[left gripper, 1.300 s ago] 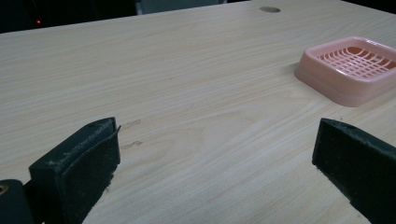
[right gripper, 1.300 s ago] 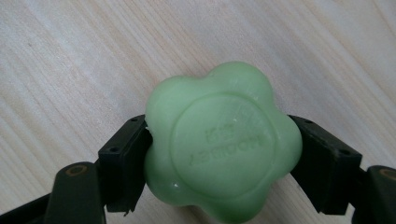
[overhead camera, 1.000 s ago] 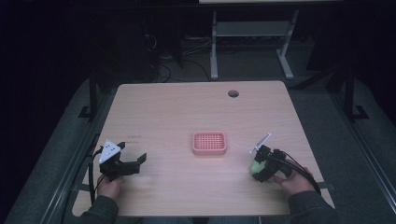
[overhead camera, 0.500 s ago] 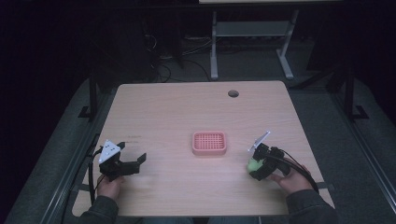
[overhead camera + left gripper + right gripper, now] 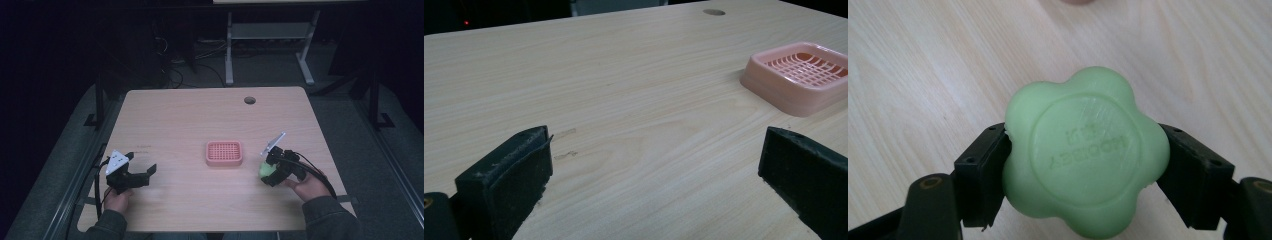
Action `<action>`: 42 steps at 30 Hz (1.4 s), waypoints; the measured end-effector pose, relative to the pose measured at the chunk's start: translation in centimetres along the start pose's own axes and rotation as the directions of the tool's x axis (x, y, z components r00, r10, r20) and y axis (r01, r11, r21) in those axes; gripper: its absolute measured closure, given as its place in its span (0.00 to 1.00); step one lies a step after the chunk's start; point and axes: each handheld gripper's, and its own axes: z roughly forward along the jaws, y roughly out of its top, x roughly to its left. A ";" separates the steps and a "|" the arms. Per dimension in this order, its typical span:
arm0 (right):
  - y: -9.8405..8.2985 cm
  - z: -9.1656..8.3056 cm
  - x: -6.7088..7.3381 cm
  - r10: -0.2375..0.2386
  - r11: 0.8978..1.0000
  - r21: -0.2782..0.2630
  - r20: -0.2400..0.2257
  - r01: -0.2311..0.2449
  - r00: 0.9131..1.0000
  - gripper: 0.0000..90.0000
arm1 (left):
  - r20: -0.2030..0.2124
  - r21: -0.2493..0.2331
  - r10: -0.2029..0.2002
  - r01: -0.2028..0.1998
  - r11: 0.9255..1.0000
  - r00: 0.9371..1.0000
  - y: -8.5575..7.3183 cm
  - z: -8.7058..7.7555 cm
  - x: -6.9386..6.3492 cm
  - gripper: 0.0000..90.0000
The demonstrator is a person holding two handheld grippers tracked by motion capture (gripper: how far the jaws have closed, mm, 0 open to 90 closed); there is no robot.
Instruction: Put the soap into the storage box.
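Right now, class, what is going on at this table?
A person sits at a wooden table with a tool in each hand. The right tool is shut on a green flower-shaped soap, held just to the right of a pink soap dish in the middle of the table. The dish has nothing in it. The left tool is open and holds nothing, near the table's left front edge.

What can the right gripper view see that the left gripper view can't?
Right gripper view alone: a green flower-shaped soap with raised lettering, clamped between the right gripper jaws.

Left gripper view alone: the pink soap dish, a round hole at the table's far edge, and the left gripper wide open, holding nothing.

Both: the light wooden table.
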 end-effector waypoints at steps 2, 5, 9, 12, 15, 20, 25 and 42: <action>0.6 -0.1 0.0 -0.012 1.000 -0.004 -0.006 0.012 1.000 0.29 | 0.001 0.000 0.000 0.000 1.000 1.000 0.0 0.0 0.0 0.00; 1.5 -0.2 0.1 -0.027 1.000 -0.002 -0.006 0.027 1.000 0.29 | 0.001 -0.001 -0.004 0.004 1.000 1.000 0.0 0.0 0.0 0.00; 2.5 -0.3 0.1 -0.044 0.999 -0.004 -0.010 0.044 0.999 0.29 | 0.002 -0.003 -0.005 0.005 1.000 1.000 0.0 0.0 0.0 0.00; 3.1 -0.3 0.1 -0.054 0.999 -0.005 -0.009 0.054 0.999 0.29 | 0.004 -0.002 -0.001 0.001 1.000 1.000 0.0 0.0 0.0 0.00; 3.9 -0.4 0.1 -0.064 0.998 -0.012 -0.013 0.064 0.998 0.29 | 0.003 -0.004 -0.002 0.002 1.000 1.000 0.0 0.0 0.0 0.00; 5.1 -0.3 0.1 -0.076 0.997 -0.021 -0.021 0.076 0.997 0.29 | 0.004 -0.011 -0.013 0.013 1.000 1.000 0.0 0.0 0.0 0.00; 6.0 -0.2 0.1 -0.088 0.996 -0.031 -0.026 0.087 0.996 0.29 | 0.005 -0.010 -0.012 0.013 1.000 1.000 0.0 0.0 0.0 0.00; 8.7 0.3 0.0 -0.108 0.993 -0.046 -0.049 0.106 0.993 0.29 | 0.006 -0.014 -0.018 0.018 1.000 1.000 0.0 0.1 0.1 0.00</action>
